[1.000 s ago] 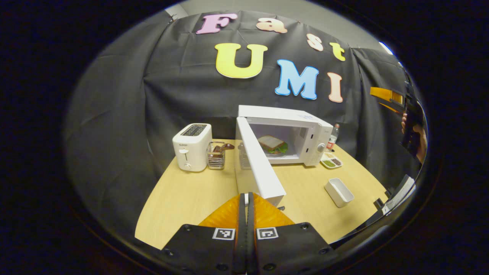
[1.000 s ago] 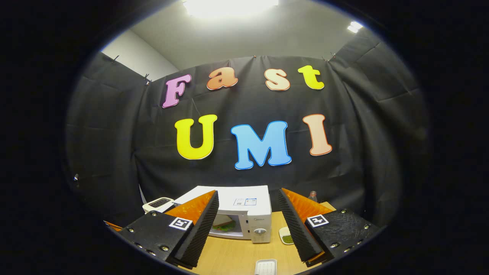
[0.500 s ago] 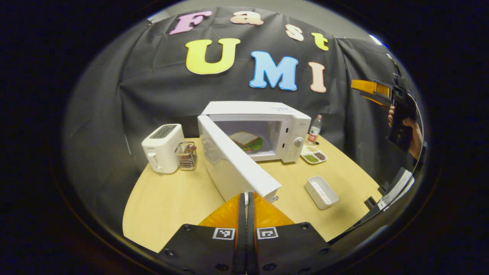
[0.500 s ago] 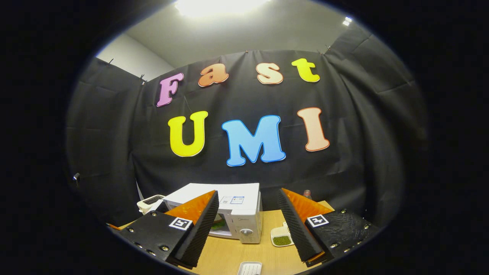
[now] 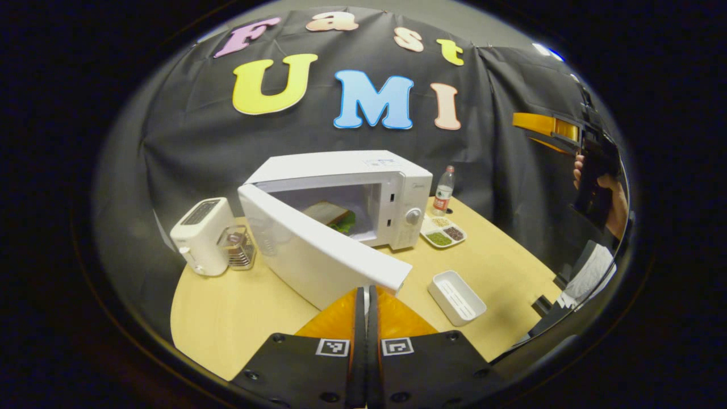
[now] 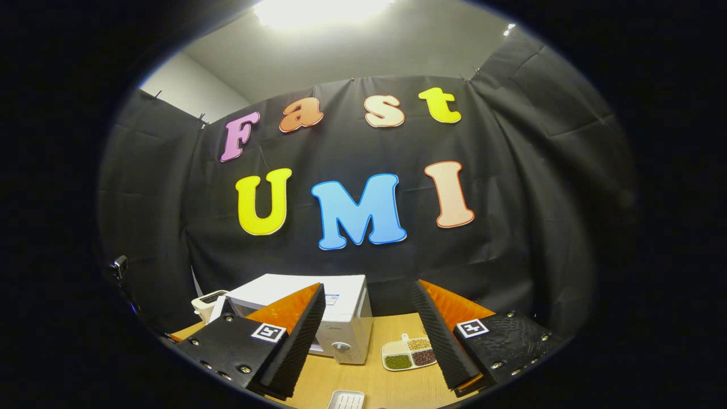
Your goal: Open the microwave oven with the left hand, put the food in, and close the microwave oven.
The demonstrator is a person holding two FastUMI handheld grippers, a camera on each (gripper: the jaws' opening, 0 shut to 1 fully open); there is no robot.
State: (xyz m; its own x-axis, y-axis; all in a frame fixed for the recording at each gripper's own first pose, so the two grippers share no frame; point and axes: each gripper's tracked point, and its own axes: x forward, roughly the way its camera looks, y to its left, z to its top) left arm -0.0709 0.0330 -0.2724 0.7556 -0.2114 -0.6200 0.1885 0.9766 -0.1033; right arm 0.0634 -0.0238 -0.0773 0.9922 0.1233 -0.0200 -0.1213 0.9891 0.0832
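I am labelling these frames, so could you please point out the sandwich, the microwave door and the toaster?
sandwich point(image 5: 331, 214), left gripper view, on its top bread slice.
microwave door point(image 5: 318, 255), left gripper view, on its outer face.
toaster point(image 5: 196, 238), left gripper view, on its side wall.

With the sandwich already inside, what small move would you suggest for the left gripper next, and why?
Probably push the white microwave door further toward the white microwave oven. The sandwich sits inside, the door stands partly open, and the left gripper, jaws together, is at the door's free edge.

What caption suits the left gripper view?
Shut left tool at the half-open microwave door, sandwich inside.
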